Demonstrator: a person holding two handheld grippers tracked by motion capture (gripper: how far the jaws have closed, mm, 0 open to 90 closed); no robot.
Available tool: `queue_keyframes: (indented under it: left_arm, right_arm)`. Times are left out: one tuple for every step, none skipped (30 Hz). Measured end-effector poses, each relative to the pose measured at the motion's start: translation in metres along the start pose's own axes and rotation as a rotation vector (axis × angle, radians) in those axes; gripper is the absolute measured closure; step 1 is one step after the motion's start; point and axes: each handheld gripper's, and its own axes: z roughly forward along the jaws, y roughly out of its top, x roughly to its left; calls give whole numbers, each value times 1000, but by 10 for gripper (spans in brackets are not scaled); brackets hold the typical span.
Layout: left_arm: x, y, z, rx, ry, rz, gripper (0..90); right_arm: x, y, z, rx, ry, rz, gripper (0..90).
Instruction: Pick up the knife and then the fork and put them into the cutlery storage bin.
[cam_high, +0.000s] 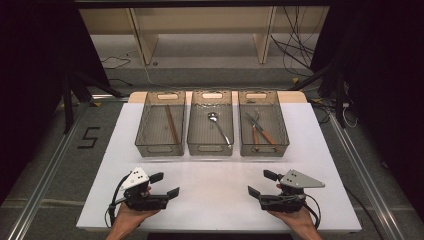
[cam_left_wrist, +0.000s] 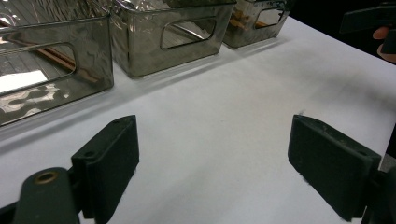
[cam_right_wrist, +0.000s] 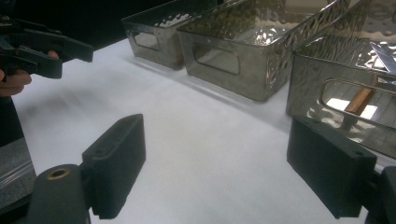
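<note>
Three clear plastic bins stand in a row at the back of the white table (cam_high: 220, 175). The left bin (cam_high: 160, 123) holds brown chopsticks (cam_high: 171, 123), the middle bin (cam_high: 210, 122) a metal spoon (cam_high: 219, 126), and the right bin (cam_high: 262, 122) wooden-handled cutlery (cam_high: 260, 131). My left gripper (cam_high: 165, 184) rests near the front left of the table, open, nothing between its jaws (cam_left_wrist: 215, 163). My right gripper (cam_high: 262, 183) sits at the front right, also open and empty (cam_right_wrist: 215, 168). Both point inward across the table toward each other.
The bins' handle cut-outs face me (cam_left_wrist: 187, 32) (cam_right_wrist: 217, 58). A wooden shelf frame (cam_high: 200, 30) and loose cables (cam_high: 295, 50) lie on the floor beyond the table. Metal rails (cam_high: 360, 165) run along both sides.
</note>
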Motion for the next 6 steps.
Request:
queue_keyframes:
  left_arm:
    - [0,0,0,0,0,2,163]
    - [0,0,0,0,0,2,163]
    - [0,0,0,0,0,2,163]
    - [0,0,0,1,-1,2,163]
    - [0,0,0,3,-1,3,163]
    - [0,0,1,2,1,2,163]
  right_arm:
    - [0,0,0,-1,1,0,203]
    - [0,0,0,0,2,-2,203]
    - [0,0,0,5,1,-3,203]
    - [0,0,0,7,1,-3,203]
    - [0,0,0,8,1,-3,203]
    - [0,0,0,10,1,-5,203]
